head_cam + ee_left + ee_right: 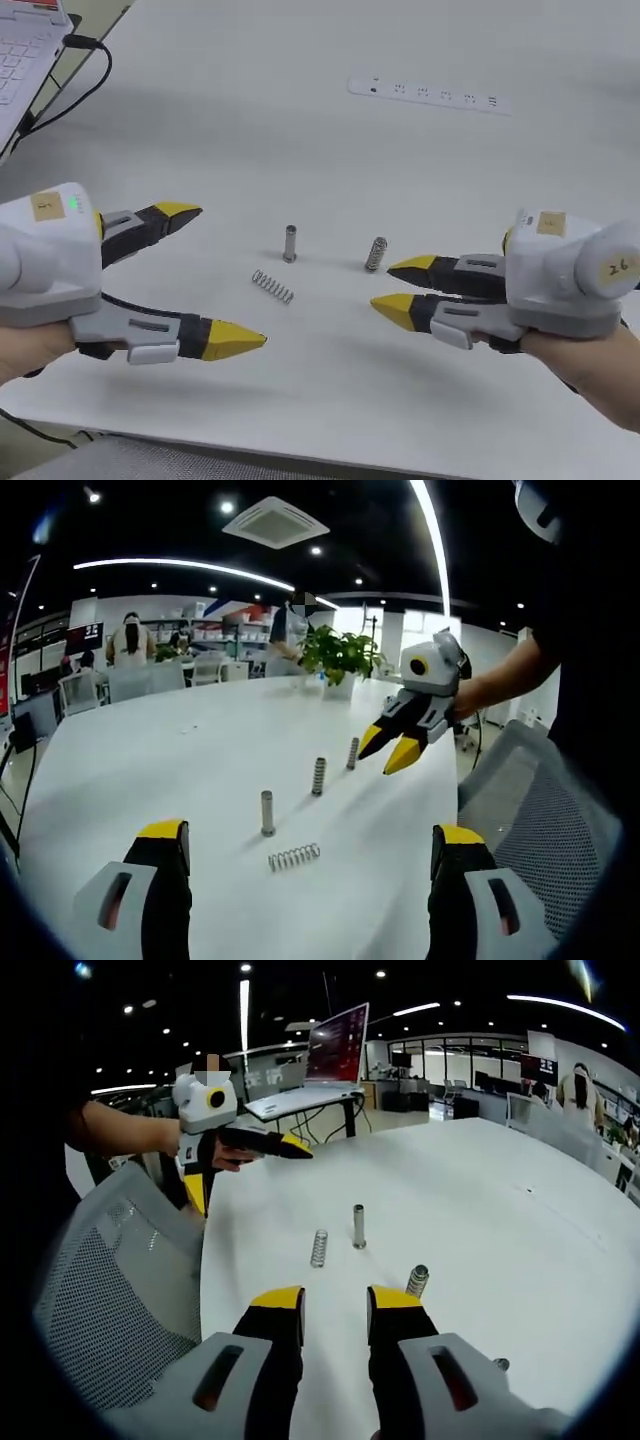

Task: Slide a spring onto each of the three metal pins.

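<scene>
A bare metal pin [290,243] [267,813] [358,1226] stands upright mid-table. A loose spring [272,286] [294,857] [319,1248] lies just in front of it. To its right stands a pin with a spring on it [376,254] [318,776] [417,1280]. Another sprung pin [352,753] stands farther on, close to my right gripper. My left gripper [215,275] [310,832] [250,1173] hovers left of the parts, jaws wide apart and empty. My right gripper [395,285] [335,1300] [380,760] hovers to the right, tips beside the sprung pin, jaws a little apart with nothing between.
A white power strip [430,95] lies at the back of the white table [330,390]. A laptop [25,50] and a black cable [85,75] sit at the far left. The table's near edge runs just below my grippers. A mesh chair [110,1290] stands beside the table.
</scene>
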{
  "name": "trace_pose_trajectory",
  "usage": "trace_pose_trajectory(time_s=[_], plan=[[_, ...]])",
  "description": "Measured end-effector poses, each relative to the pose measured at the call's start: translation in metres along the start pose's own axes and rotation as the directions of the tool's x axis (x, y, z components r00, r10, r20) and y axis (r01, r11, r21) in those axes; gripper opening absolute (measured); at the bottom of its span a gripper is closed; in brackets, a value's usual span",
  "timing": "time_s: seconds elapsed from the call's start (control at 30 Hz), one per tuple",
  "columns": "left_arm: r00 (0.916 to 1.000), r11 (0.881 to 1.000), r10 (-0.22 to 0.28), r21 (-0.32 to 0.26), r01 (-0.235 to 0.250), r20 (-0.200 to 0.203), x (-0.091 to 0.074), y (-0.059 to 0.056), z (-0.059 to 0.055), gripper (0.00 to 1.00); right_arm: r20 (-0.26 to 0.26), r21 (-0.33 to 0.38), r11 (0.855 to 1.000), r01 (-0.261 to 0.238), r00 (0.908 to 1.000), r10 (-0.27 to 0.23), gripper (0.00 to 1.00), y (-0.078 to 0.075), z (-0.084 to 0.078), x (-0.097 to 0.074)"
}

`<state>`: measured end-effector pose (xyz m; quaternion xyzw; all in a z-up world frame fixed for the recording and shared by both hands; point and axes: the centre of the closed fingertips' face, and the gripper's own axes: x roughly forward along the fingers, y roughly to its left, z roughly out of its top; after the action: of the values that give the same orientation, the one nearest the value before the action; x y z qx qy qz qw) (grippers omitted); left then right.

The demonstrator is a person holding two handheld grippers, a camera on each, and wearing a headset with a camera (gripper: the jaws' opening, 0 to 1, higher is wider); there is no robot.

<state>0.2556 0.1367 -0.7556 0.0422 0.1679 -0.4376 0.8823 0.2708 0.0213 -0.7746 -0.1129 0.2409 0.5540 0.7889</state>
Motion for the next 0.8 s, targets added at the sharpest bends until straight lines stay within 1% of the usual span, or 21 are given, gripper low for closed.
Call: trace_pose_trajectory(time_s=[0.17,0.23,0.3,0.33,0.4,0.43,0.57,0.7,0.8], plan=[[1.0,1.0,0.006,0.0,-0.006,-0.002,-0.001,0.001,0.0,0.98,-0.003,-0.028,1.0,-0.012,0.9999,0.012,0.22,0.003,0.009,0.012],[1.0,1.0,0.008,-0.003,-0.008,0.0,-0.001,0.002,0.0,0.98,-0.004,-0.039,0.999,-0.022,0.9997,0.022,0.21,0.006,0.013,0.019],[0.9999,1.0,0.01,-0.003,-0.01,-0.005,-0.002,0.002,-0.001,0.98,0.001,-0.043,0.998,-0.035,0.9994,0.035,0.21,0.009,0.017,0.025],[0.9999,1.0,0.01,0.003,-0.01,-0.012,-0.002,0.002,-0.003,0.98,-0.01,-0.064,0.997,-0.047,0.9989,0.046,0.21,0.013,0.018,0.032],[0.9999,1.0,0.011,0.0,-0.011,-0.01,-0.002,0.002,-0.003,0.98,-0.027,-0.097,0.994,-0.05,0.9985,0.048,0.21,0.014,0.019,0.038],[0.9999,1.0,0.013,-0.002,-0.013,-0.008,-0.003,0.003,-0.003,0.98,-0.025,-0.093,0.994,-0.062,0.9979,0.06,0.21,0.017,0.021,0.042],[0.9998,1.0,0.017,-0.002,-0.017,-0.006,-0.004,0.004,-0.002,0.98,-0.023,-0.102,0.992,-0.079,0.9967,0.077,0.21,0.022,0.027,0.052],[0.9998,1.0,0.019,-0.006,-0.019,-0.008,-0.005,0.005,-0.003,0.98,-0.042,-0.114,0.989,-0.092,0.9953,0.088,0.2,0.024,0.026,0.063],[0.9998,1.0,0.017,-0.006,-0.017,-0.013,-0.004,0.004,-0.005,0.98,-0.05,-0.096,0.99,-0.101,0.9941,0.096,0.2,0.025,0.023,0.071]])
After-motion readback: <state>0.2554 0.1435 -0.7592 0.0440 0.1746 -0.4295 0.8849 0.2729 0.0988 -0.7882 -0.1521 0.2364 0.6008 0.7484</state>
